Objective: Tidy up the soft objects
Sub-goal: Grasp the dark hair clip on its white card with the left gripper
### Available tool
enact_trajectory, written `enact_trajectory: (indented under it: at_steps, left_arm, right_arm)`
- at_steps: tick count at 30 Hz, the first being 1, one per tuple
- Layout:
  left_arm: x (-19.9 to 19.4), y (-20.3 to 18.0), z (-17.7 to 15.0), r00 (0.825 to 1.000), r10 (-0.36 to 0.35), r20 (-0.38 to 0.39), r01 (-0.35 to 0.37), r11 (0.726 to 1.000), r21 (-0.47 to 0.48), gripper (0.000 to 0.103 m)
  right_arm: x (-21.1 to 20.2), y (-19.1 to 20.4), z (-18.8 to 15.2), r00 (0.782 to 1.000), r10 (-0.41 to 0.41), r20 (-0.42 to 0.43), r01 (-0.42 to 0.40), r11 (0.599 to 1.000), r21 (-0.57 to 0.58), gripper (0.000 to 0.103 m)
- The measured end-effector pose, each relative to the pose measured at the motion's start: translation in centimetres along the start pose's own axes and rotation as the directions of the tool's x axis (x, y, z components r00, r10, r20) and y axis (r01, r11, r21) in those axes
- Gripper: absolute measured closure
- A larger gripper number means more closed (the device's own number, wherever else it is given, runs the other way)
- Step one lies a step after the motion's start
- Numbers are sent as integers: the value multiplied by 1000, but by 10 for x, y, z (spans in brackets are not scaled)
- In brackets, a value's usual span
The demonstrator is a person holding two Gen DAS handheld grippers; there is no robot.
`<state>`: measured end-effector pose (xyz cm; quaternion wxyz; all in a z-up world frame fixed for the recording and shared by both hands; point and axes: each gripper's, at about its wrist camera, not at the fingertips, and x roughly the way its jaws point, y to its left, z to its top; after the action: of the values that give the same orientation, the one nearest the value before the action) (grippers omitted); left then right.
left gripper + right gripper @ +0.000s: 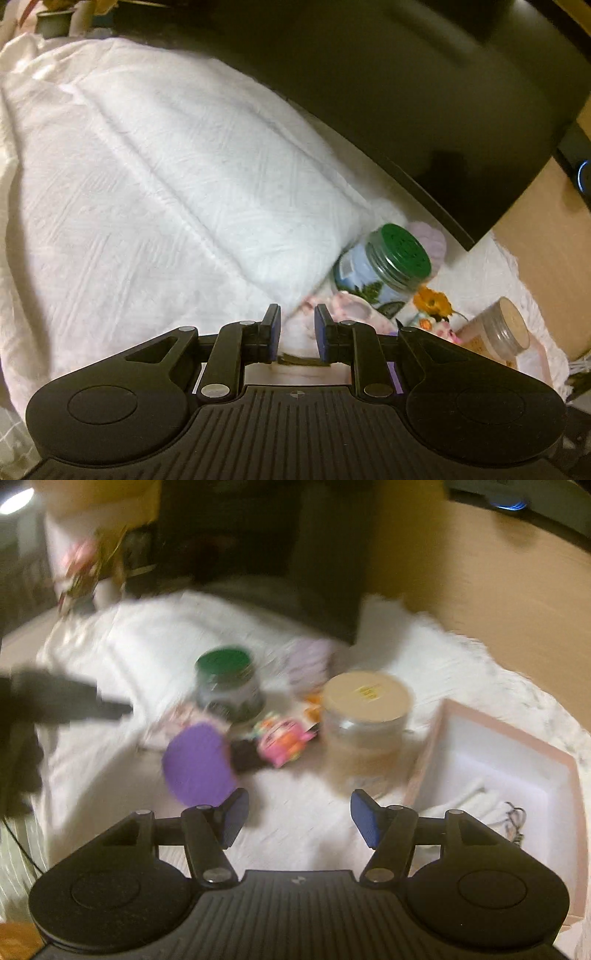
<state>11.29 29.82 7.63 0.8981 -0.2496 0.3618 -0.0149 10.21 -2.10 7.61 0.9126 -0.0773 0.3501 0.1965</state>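
While the left gripper point(297, 325) pinches white cloth point(166, 177) and the right gripper point(295, 821) gapes empty, box point(554, 771) holds little; soft toys point(280, 738) remain.

We've got a white quilt point(155, 177) with a stitched diamond texture all over it. The jar point(384, 269) has a dark green lid and a blue label with leafy green print. The other jar point(364, 731) is clear with a beige lid carrying a small yellow sticker, tan stuff inside. There's a flat purple round thing point(199, 764), a pink-and-orange bundle point(284, 744), an orange flower point(434, 301), and a pale lilac knit piece point(430, 240). The box point(498, 734) is white inside with a pink rim. Both grippers are black with blue pads point(236, 818).
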Motion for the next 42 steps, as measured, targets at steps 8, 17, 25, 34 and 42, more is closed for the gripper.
enact_trajectory:
  at_steps: [8, 17, 25, 34, 42]
  left_arm:
    - [26, -17, 4, 980, -107, -168, 154, 942, 299, 81]
    - [42, -51, -24, 964, 74, -257, 148, 655, 741, 79]
    - [59, -49, -18, 938, 66, -339, 221, 642, 734, 66]
    - [62, -52, -17, 951, 72, -302, 156, 730, 665, 67]
    - [50, -48, -31, 973, 92, -213, 59, 791, 609, 79]
  right_arm:
    - [5, 15, -11, 999, 19, -44, -22, 997, -69, 41]
    - [10, 4, -16, 996, 26, -80, -27, 1000, -12, 41]
    - [19, 0, -20, 992, 55, -112, -53, 998, 20, 41]
    - [18, -4, -22, 996, 35, -88, -29, 998, 63, 41]
    - [20, 14, -11, 997, 47, -57, -49, 998, -36, 39]
